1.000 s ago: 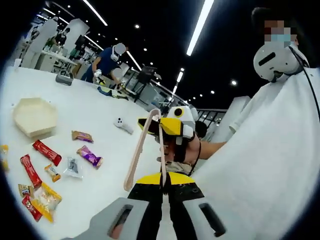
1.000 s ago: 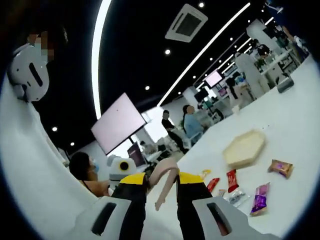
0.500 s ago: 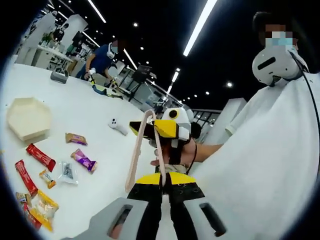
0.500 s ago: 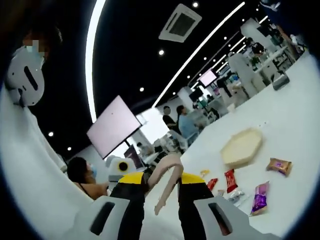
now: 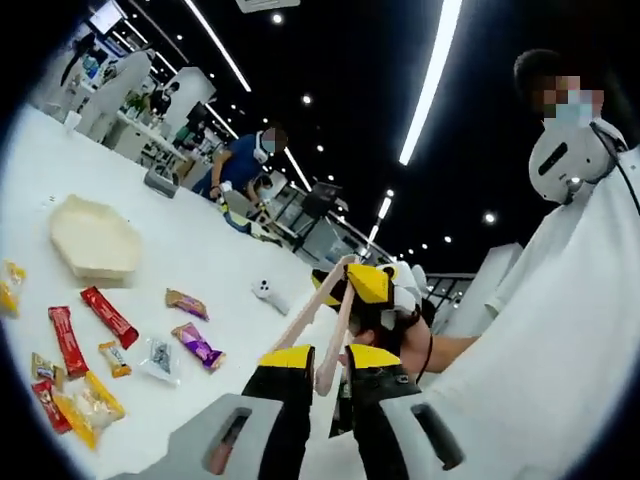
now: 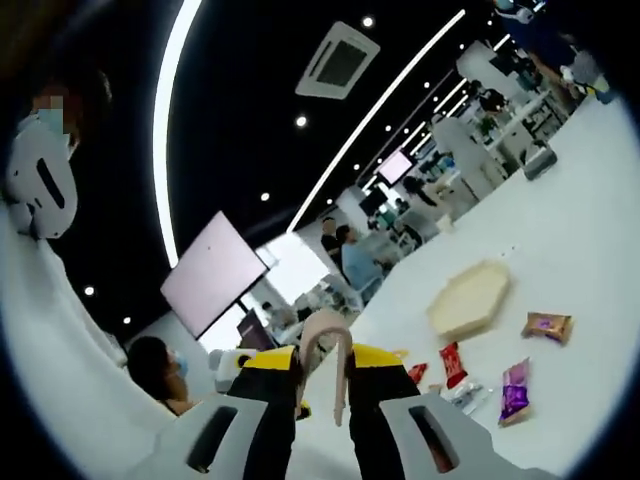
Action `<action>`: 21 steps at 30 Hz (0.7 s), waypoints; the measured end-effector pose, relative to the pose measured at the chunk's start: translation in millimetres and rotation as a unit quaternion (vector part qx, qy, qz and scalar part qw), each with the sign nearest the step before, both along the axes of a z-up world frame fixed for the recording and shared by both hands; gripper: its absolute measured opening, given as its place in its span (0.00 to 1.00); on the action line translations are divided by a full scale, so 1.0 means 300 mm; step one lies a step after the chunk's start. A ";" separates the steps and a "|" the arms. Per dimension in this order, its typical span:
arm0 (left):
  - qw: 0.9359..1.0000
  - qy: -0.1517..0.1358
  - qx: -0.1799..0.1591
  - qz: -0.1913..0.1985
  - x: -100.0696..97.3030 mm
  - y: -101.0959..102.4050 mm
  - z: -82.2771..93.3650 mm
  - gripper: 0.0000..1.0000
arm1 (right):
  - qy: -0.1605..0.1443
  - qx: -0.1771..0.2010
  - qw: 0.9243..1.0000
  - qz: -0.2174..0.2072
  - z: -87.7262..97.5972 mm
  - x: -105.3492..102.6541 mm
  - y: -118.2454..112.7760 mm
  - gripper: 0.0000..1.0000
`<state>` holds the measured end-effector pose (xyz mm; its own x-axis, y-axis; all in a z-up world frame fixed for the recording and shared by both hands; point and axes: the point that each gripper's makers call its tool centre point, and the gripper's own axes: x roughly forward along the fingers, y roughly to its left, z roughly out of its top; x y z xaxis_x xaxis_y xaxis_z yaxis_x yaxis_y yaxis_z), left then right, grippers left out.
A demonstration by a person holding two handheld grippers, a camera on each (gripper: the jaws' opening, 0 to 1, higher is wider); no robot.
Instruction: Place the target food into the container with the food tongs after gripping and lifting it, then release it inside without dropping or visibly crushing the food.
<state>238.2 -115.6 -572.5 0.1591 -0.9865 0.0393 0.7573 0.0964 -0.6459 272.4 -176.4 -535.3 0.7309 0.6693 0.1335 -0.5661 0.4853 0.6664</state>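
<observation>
Between both grippers' jaws — beige food tongs (image 5: 325, 330); arms nearly closed.

The printing on the snack packets (image 5: 110, 316) lying on the white table (image 5: 200, 260) is too small to read. One yellow packet (image 5: 10, 285) is cut off at the left edge of the left gripper view. In the right gripper view the tongs (image 6: 333, 365) hide part of the packets behind them, and their lower ends sit hidden between the jaws.
</observation>
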 end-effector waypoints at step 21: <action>0.993 0.060 -0.083 0.064 0.024 -0.032 0.059 0.57 | 0.011 0.108 0.994 -0.027 0.045 -0.021 -0.073 0.18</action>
<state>245.4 -125.1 -554.7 0.2968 -0.9391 0.1733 0.6622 0.0717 -0.7459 266.1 -198.3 -521.9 0.7689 0.5867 0.2542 -0.5278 0.3580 0.7702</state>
